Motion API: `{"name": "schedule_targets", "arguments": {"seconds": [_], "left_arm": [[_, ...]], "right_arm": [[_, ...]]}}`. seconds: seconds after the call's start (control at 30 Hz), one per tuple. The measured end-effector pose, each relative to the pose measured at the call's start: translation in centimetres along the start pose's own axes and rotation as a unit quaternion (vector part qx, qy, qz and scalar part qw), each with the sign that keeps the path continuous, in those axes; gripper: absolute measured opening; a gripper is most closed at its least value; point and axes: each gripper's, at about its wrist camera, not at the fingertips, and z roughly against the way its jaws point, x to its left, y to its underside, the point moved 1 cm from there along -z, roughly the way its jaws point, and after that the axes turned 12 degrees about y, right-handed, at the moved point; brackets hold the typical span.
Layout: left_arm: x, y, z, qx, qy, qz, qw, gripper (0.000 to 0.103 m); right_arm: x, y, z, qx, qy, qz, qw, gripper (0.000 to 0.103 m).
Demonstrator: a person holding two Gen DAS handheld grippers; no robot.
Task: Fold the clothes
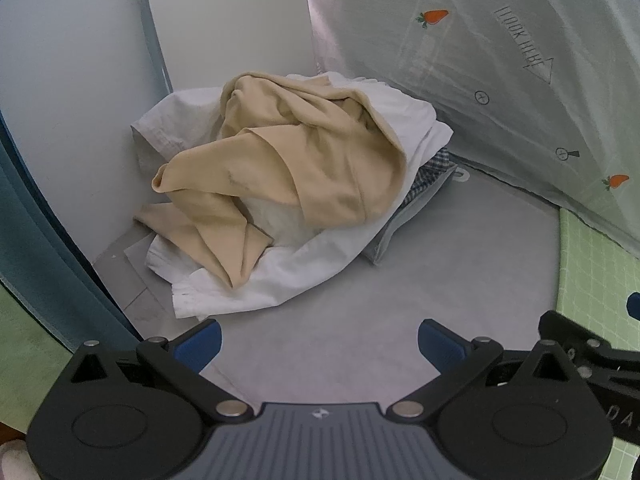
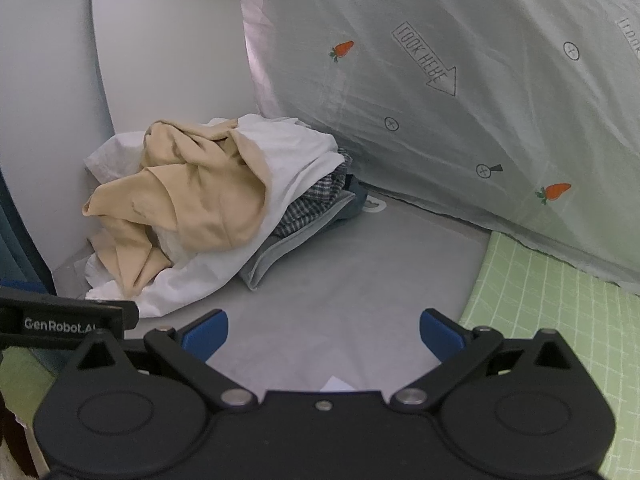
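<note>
A heap of clothes lies in the far left corner of a grey mat. On top is a crumpled beige garment. Under it spreads a white garment, and a checked garment and a grey folded piece poke out at the heap's right side. My left gripper is open, short of the heap, with nothing between its blue pads. My right gripper is open too, over bare mat to the right of the heap.
A pale quilt printed with carrots and arrows slopes up behind and to the right. A white panel stands behind the heap. A green checked sheet borders the mat on the right. The left gripper's black body shows at the right view's left edge.
</note>
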Motion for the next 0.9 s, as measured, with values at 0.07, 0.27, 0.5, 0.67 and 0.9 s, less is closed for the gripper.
{"name": "schedule_targets", "arguments": {"seconds": [0.07,0.27,0.5,0.67,0.9], "left_arm": [[0.3,-0.4,-0.4,0.001,-0.003,0.003,1.0000,0.103],[2.1,-2.5,-2.3,0.005,-0.017,0.017,0.9997,0.103],[5.5,-6.2,-6.8,0.023,-0.032,0.055,0.9977,0.103],[8.9,-9.3,-10.0,0.017,-0.058,0.095,0.9937,0.103],[13.5,-13.3,-13.5,-0.008,-0.024,0.184,0.9827,0.102]], "right_arm": [[0.1,-0.3,-0.4,0.001,0.001,-0.002,1.000,0.103],[0.9,-1.8,-2.9,-0.002,0.003,0.015,1.000,0.103],[2.9,-5.3,-8.2,-0.008,-0.001,0.060,0.998,0.101],[4.9,-8.5,-13.5,-0.007,-0.016,0.082,0.996,0.094],[8.7,-12.4,-19.5,-0.010,-0.076,0.096,0.992,0.077]]}}
